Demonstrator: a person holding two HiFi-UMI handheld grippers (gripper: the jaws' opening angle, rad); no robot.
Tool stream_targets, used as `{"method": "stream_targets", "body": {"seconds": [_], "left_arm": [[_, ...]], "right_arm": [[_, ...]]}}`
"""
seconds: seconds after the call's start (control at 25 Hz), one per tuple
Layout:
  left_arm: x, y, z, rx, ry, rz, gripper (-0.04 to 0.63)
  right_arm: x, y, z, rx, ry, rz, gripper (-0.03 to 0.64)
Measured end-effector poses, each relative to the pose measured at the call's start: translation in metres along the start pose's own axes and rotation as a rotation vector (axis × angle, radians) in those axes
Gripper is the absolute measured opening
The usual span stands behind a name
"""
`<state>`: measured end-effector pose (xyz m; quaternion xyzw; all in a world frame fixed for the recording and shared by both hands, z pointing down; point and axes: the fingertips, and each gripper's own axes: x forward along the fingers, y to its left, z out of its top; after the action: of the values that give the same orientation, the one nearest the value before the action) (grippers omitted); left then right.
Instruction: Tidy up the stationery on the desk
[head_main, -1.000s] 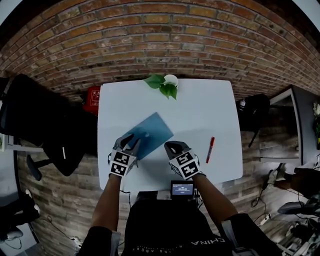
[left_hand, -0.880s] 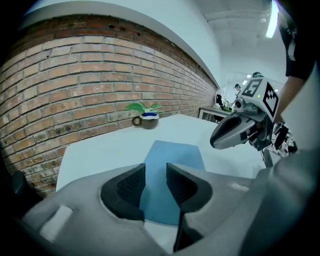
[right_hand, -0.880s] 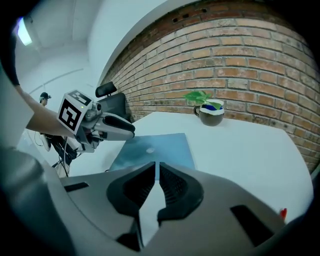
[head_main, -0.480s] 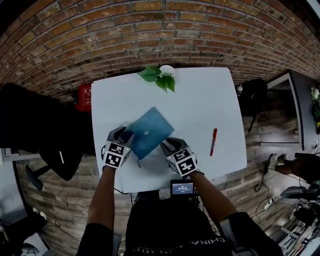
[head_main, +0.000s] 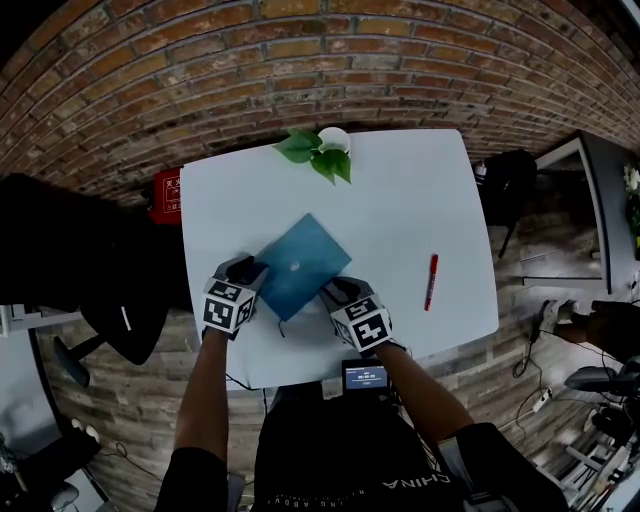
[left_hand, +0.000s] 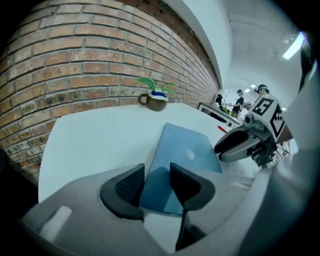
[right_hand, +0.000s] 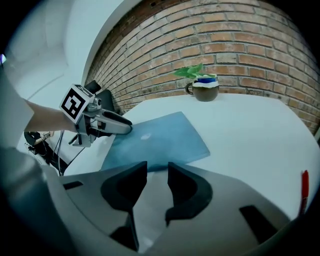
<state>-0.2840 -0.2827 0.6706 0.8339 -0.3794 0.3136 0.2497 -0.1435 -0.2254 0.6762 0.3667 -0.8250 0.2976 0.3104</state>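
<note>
Blue book (head_main: 300, 262), its small pale emblem too faint to read, lies flat on the near left of the white table (head_main: 400, 200). The left gripper (left_hand: 156, 184) has just been opening its jaws, which straddle the book's near corner without pressing it. The right gripper (right_hand: 156, 187), also just opening, holds nothing, with the book's edge just ahead. A red pen (head_main: 431, 281) lies well to the right. The digits on the small screen (head_main: 365, 377) are illegible

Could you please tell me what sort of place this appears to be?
Probably an office-like workspace: a white desk against a brick wall, a black office chair beside it, and a red pen and blue folder lying on the desk.
</note>
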Motion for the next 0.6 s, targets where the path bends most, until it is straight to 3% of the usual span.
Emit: {"method": "stream_targets", "body": {"seconds": [0.28,0.6], "left_arm": [[0.000,-0.011,-0.005,-0.044,0.017,-0.024,0.160],[0.002,-0.047,-0.012,-0.015,0.054,-0.041,0.143]], "right_arm": [[-0.003,-0.009,0.000,0.015,0.006,-0.023,0.137],[-0.014,-0.035,-0.003,0.026,0.005,-0.057,0.133]]}}
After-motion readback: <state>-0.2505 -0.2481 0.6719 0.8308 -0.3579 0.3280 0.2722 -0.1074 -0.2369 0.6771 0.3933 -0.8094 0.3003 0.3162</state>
